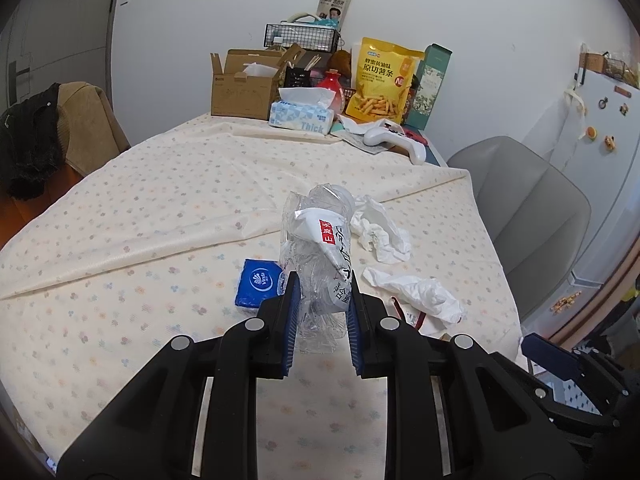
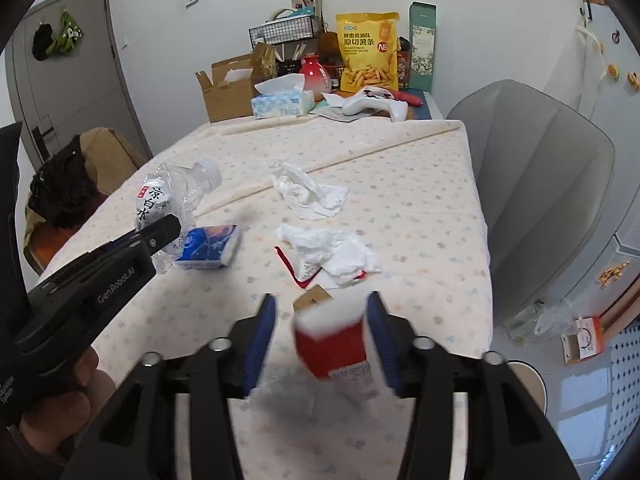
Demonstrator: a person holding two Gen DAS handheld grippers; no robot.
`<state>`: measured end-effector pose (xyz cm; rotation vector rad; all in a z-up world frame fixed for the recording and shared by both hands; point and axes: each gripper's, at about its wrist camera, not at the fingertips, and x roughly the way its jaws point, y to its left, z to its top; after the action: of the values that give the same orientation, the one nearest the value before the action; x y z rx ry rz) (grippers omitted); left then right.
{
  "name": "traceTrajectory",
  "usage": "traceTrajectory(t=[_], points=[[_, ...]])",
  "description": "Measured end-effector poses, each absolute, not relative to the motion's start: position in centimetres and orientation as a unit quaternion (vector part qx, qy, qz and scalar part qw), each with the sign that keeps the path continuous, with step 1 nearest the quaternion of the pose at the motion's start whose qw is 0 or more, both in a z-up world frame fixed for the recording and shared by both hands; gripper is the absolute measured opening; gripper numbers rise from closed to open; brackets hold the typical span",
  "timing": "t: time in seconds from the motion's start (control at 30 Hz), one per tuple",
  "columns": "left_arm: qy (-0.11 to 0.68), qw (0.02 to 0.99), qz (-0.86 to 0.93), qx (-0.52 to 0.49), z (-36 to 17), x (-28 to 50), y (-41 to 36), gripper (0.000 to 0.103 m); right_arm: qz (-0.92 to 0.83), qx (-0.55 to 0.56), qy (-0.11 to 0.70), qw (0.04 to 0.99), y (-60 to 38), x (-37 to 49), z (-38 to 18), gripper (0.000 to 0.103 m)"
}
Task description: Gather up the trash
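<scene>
Left tool clamps crushed bottle above worktop; right tool jaws apart around blurred red carton.

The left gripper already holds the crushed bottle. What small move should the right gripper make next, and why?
Probably close the right gripper on the red and white carton. It sits between the jaws, but a gap shows beside one pad, so it looks loose. The left gripper is busy with the crushed bottle.
</scene>
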<state>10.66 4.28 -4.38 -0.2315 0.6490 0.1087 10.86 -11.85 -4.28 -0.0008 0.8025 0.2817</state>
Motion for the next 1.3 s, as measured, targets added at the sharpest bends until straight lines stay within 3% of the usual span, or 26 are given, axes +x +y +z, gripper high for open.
traceTrajectory(t=[0.07,0.53,0.63,0.73,0.77,0.83,0.87,1.3], points=[[0.319,0.939,0.053,-0.115,-4.5,10.7,4.3,0.022,0.135,-0.005,0.389,0.911,-12.1,10.5,-4.2,0.057],[0.322,0.939,0.043,-0.115,-5.1,9.5,4.3,0.022,0.105,-0.014,0.419,0.902,-12.4,9.5,-6.1,0.055],[0.328,0.937,0.042,-0.112,-5.6,9.7,4.2,0.022,0.102,-0.012,0.427,0.898,-12.4,10.2,-6.6,0.048],[0.334,0.935,0.042,-0.111,-6.2,10.1,4.0,0.022,0.105,-0.014,0.437,0.893,-12.1,11.0,-7.4,0.034],[0.337,0.934,0.041,-0.111,-6.4,10.3,3.9,0.022,0.108,-0.014,0.44,0.891,-12.0,11.2,-7.6,0.02],[0.341,0.933,0.039,-0.11,-6.8,10.7,3.7,0.022,0.109,-0.014,0.439,0.892,-11.9,11.4,-7.7,0.013],[0.342,0.933,0.039,-0.109,-6.8,10.8,3.6,0.022,0.109,-0.018,0.436,0.893,-11.9,11.4,-7.6,0.004],[0.324,0.941,0.007,-0.095,-4.7,10.8,0.6,0.022,0.081,-0.012,0.391,0.917,-14.8,10.1,-3.7,0.003]])
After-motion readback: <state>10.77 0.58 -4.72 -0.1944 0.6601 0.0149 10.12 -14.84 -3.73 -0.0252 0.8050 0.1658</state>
